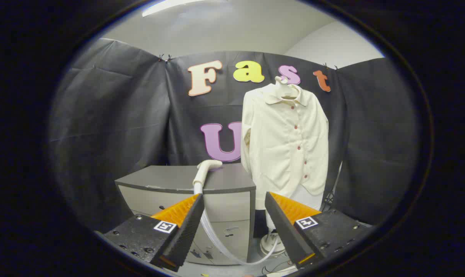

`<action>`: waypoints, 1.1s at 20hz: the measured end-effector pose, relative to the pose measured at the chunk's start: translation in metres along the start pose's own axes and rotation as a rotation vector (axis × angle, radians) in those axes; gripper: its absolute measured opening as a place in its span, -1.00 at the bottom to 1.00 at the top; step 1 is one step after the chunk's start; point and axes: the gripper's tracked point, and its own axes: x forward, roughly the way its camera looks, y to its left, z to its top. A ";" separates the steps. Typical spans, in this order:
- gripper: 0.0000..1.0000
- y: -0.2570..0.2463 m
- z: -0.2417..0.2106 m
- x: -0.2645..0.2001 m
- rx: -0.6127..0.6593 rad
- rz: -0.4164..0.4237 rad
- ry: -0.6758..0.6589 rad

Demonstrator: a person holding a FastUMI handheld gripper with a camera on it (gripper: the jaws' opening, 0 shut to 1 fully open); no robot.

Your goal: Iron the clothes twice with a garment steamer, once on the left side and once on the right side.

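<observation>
1. You are holding the hand-held gripper (234, 202) wide open, with nothing between its fingers.
2. Beyond the fingers, the steamer head (206, 169) is lying on the grey table (170, 179), near its front edge.
3. Its clear hose (220, 242) is drooping down in front of the table's drawers (228, 231) and curving toward the steamer base (272, 242) on the floor.
4. The cream shirt (288, 146) is hanging on a hanger (284, 86) just beside the table, with its red buttons facing you.
5. Black cloth (113, 123) is walling the booth behind everything.

black cloth walls (113, 115) behind a grey cabinet (186, 181), white ceiling (232, 34) with a strip light (170, 5).
</observation>
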 end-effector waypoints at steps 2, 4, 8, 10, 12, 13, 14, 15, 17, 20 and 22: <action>0.94 -0.004 -0.002 -0.001 0.005 -0.012 0.004; 0.94 -0.005 -0.005 -0.002 0.014 -0.011 0.013; 0.94 -0.010 -0.008 -0.001 -0.011 -0.019 0.021; 0.94 -0.012 -0.007 -0.003 -0.011 -0.021 0.019; 0.94 -0.014 -0.006 -0.003 -0.005 -0.026 0.012; 0.94 -0.015 -0.006 -0.002 -0.001 -0.028 0.010; 0.94 -0.016 -0.006 -0.001 0.003 -0.030 0.008; 0.94 -0.016 -0.005 0.000 0.007 -0.030 0.006; 0.94 -0.016 -0.005 0.003 0.012 -0.030 0.006; 0.94 -0.014 -0.004 0.011 0.012 -0.025 0.009; 0.94 -0.010 -0.008 0.019 0.018 -0.016 0.023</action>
